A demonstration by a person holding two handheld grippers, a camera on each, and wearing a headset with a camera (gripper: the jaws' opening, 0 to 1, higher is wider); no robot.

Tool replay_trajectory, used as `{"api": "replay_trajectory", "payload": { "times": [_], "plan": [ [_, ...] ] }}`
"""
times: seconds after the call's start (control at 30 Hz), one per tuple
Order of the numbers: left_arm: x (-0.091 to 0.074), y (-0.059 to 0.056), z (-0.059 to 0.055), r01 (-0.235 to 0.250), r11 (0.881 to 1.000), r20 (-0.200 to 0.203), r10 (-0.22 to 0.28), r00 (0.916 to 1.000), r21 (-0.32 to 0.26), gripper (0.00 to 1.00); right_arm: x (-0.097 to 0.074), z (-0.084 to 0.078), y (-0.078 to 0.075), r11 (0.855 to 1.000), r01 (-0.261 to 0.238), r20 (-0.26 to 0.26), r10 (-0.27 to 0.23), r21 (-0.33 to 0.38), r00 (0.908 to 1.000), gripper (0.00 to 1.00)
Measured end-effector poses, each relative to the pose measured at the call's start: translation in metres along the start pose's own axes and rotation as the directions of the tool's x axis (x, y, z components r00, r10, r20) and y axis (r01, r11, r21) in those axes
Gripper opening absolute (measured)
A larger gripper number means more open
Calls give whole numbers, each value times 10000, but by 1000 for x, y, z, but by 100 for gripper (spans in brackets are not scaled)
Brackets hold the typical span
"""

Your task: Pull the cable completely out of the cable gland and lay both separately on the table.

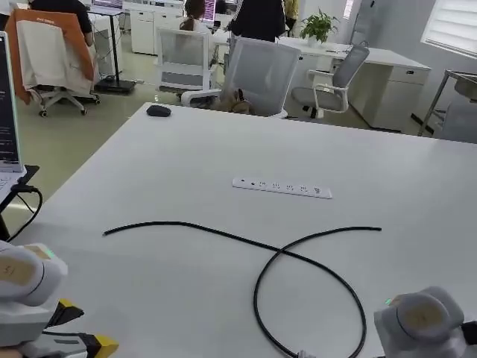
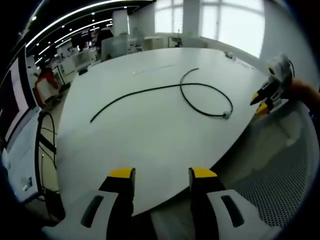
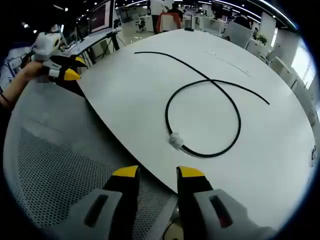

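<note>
cable gland (image 3: 175,140): little white piece, threaded on the cable, sitting near the table's front edge
cable (image 1: 194,224): black, flat on the table, crosses over itself into one big loop
right gripper (image 3: 157,172): hangs off the table edge, near the cable gland but not touching, jaws parted, nothing in them
left gripper (image 2: 162,175): off the edge too, well apart from the cable, jaws parted, empty
table (image 1: 149,164): white, power strip (image 1: 282,187) past the loop, mouse (image 1: 158,111) at the far edge

Setting: open-plan office
Evidence: swivel chairs (image 1: 261,74), rows of white desks (image 1: 387,82), potted plant (image 1: 319,26) — window blinds (image 1: 451,26)
Worktop: white table (image 1: 186,149) — power strip (image 1: 282,187) on it
</note>
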State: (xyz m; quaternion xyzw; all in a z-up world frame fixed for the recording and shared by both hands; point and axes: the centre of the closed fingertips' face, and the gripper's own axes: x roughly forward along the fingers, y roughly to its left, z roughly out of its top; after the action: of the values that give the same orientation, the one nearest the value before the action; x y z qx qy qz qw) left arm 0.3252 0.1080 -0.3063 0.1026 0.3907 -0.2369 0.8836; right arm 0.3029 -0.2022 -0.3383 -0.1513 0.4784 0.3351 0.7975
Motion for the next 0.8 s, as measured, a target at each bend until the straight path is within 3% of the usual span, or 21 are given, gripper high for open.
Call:
{"api": "replay_trajectory", "payload": {
  "times": [0.6,0.73,0.8],
  "plan": [
    [1,-1,-2,52,10000,-147,-51,9999,65,45,0,1,1,10000,-64,19,64,-38,10000,29],
    [1,-6,1,312,9992,-207,-307,9993,256,46,0,2,-1,10000,-58,69,58,-39,10000,29],
    [0,-10,8,502,9983,-51,-501,9987,297,48,-1,3,-2,10000,-23,95,23,-23,10000,29]
  ]
}}
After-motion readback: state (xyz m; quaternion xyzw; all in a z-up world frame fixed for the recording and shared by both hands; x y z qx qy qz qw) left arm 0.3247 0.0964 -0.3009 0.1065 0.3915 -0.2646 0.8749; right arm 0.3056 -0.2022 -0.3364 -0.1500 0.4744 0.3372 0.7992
